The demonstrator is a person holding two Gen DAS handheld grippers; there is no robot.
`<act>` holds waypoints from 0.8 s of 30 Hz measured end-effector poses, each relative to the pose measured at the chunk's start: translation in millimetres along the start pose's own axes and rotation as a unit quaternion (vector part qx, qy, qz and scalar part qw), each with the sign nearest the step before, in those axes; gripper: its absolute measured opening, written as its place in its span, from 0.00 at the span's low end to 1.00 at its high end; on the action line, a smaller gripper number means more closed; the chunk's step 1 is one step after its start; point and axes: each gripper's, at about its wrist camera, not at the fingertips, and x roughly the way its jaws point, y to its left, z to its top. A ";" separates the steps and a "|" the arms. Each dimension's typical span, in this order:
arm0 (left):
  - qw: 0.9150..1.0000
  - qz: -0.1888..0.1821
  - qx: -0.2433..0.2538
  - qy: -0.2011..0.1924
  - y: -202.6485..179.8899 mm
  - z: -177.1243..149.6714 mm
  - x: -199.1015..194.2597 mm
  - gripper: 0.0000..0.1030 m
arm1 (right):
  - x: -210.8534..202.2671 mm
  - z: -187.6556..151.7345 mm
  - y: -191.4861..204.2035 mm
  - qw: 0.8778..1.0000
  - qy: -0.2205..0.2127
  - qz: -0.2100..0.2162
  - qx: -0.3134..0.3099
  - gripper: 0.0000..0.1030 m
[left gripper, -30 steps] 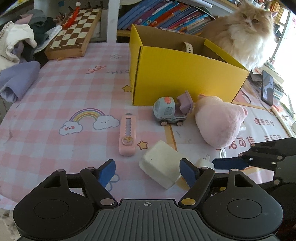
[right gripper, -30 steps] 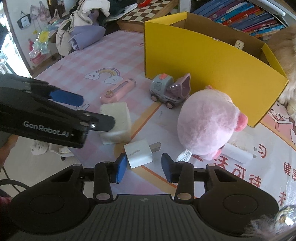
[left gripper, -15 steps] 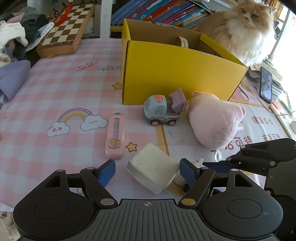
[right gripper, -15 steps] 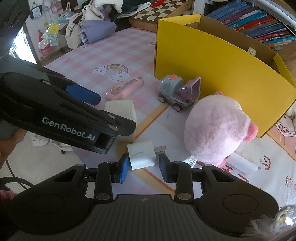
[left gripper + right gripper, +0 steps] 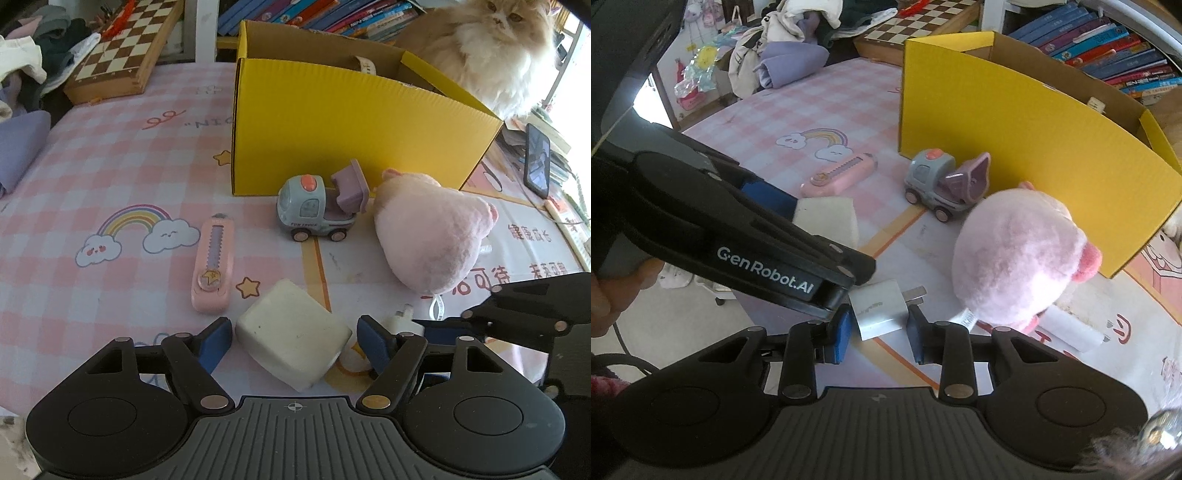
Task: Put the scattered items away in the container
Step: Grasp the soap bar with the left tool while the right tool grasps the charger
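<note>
Near the table's front edge, the left tongs (image 5: 293, 341) stand wide around the white block (image 5: 291, 338) and the right tongs (image 5: 877, 334) narrowly straddle the charger plug (image 5: 877, 308), neither visibly gripping; closing, then lifting into the yellow box (image 5: 343, 133), likely comes next.

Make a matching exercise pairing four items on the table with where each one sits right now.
Items:
1. white sponge block
2. white charger plug
3. toy truck
4. pink utility knife

Places:
A. beside the rainbow print
B. between the right hand-held gripper's fingers
C. in front of the yellow box, next to the pink plush
D. between the left hand-held gripper's open fingers

Pairs: 1-D, 2-B, 3-C, 4-A
</note>
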 end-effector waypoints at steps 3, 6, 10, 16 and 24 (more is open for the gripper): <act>1.000 0.007 0.006 -0.003 -2.1 -0.5 0.8 0.68 | -2.9 -2.1 -3.3 1.000 -0.001 -0.005 0.004 0.29; 1.000 0.013 0.014 -0.004 -4.0 -1.6 0.4 0.65 | -5.9 -4.0 -5.8 1.000 -0.003 -0.011 0.008 0.29; 1.000 0.015 0.021 -0.006 -5.7 -3.3 -0.9 0.61 | -9.4 -6.9 -8.5 1.000 -0.004 -0.016 0.014 0.29; 1.000 0.013 0.019 -0.012 -5.0 -4.8 -5.1 0.54 | -12.6 -8.4 -7.8 1.000 -0.006 -0.022 0.019 0.29; 1.000 0.009 0.007 -0.018 0.4 -5.6 -11.0 0.50 | -15.2 -8.6 -4.8 0.999 -0.010 -0.027 0.022 0.29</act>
